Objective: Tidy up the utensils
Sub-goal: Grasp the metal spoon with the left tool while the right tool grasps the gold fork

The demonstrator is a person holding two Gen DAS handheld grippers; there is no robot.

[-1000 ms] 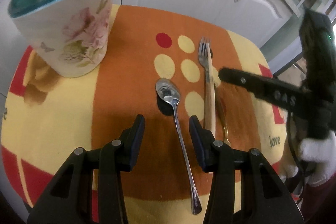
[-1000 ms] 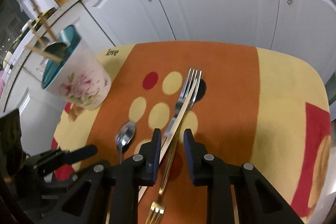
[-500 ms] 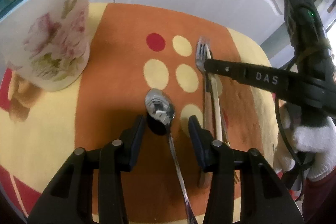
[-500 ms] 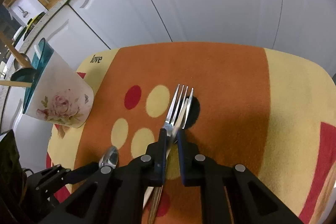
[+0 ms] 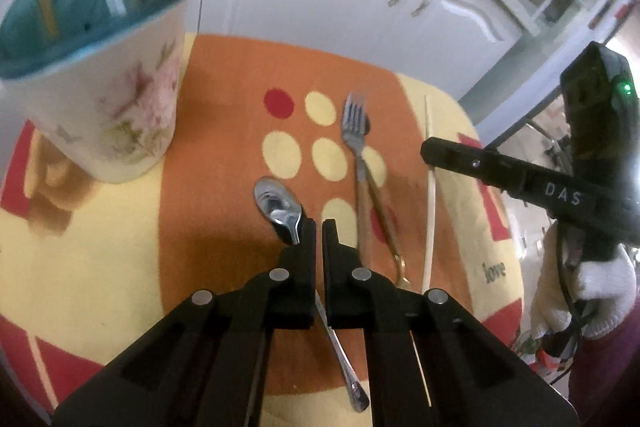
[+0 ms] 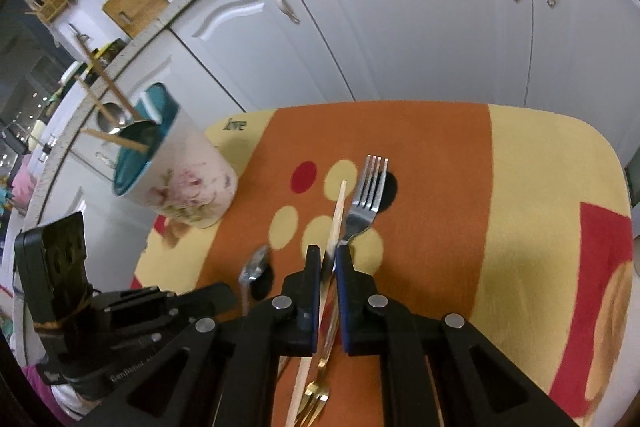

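The left gripper (image 5: 319, 231) has its black plastic jaws pinched on the thin neck of a polished steel spoon (image 5: 280, 205), just behind the glossy oval bowl, and the slim handle runs back beneath the jaws to a small flared end. The spoon's bowl casts a dark shadow on the cloth below it, though I cannot tell how far it is off the surface. The right gripper (image 6: 328, 259) is clamped on a pale wooden chopstick (image 6: 337, 217), a straight, matte stick that slants forward and slightly left of the jaws. The stick's rear end comes out under the gripper near the gilt tines of a small gold fork (image 6: 316, 393). Just beside the chopstick lies a larger fork (image 6: 366, 197) with a brushed steel head, four tines and a brownish wooden handle; it rests flat on the tablecloth (image 6: 440, 187). That cloth is soft and fuzzy, banded orange and cream with red and cream dots and red blocks at the edges. At the far left corner stands the utensil holder (image 6: 188, 193), a tapered ceramic cup, cream outside with a faded pink floral print and glazed teal inside. It holds wooden sticks and a metal ladle. Behind are glossy white cabinet doors (image 6: 400, 27) with curved metal handles.
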